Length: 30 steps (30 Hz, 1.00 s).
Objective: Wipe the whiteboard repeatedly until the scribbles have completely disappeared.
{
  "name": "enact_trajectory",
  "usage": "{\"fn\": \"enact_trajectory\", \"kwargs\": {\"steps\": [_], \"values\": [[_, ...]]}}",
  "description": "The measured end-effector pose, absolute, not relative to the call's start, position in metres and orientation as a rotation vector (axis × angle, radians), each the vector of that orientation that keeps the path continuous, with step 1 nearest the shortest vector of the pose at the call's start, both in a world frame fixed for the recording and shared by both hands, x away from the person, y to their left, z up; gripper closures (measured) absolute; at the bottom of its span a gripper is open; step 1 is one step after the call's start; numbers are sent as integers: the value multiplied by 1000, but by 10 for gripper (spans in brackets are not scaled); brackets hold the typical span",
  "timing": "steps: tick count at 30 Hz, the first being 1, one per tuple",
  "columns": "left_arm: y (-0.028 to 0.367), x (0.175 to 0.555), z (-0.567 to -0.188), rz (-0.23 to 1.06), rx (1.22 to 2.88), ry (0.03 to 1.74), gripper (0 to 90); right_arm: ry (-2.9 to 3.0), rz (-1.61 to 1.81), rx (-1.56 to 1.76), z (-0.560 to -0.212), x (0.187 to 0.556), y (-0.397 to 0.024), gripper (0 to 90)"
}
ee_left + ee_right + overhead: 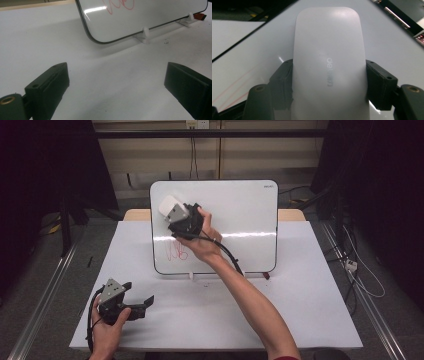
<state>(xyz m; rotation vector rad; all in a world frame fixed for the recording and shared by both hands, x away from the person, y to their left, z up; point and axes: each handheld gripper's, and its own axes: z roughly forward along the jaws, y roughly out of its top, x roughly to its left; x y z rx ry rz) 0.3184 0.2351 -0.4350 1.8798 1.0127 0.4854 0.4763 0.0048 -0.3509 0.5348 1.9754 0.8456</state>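
The right tool (329,82) clamps the white eraser (329,62) lengthwise, its long axis pointing straight out beyond the jaws.

**Clearances Around the Whiteboard**

The whiteboard (235,215) stands propped near the back of the table (310,320), leaning on two small white feet (145,33); it blocks any straight pass to the rear edge. Your right gripper (172,212), clamped on the white eraser (329,62), sits at the board's upper left face, and your right forearm crosses the table's middle diagonally, closing that lane. Your left gripper (142,304), jaws spread wide, rests at the front left. Between it and the board's lower edge the tabletop lies bare. The table's right half is free. A small red item (200,17) lies beside the board's right foot.
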Motion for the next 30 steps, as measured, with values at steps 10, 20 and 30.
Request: {"fn": "enact_trajectory", "kwargs": {"steps": [10,20,30], "values": [[234,318,-435,485,1880,1006,58,2023,815,435,-384,446,20,319],[234,318,-435,485,1883,1008,58,2022,834,447,-369,460,17,319],[233,318,-436,478,1896,995,58,1971,880,501,-341,488,15,318]]}}
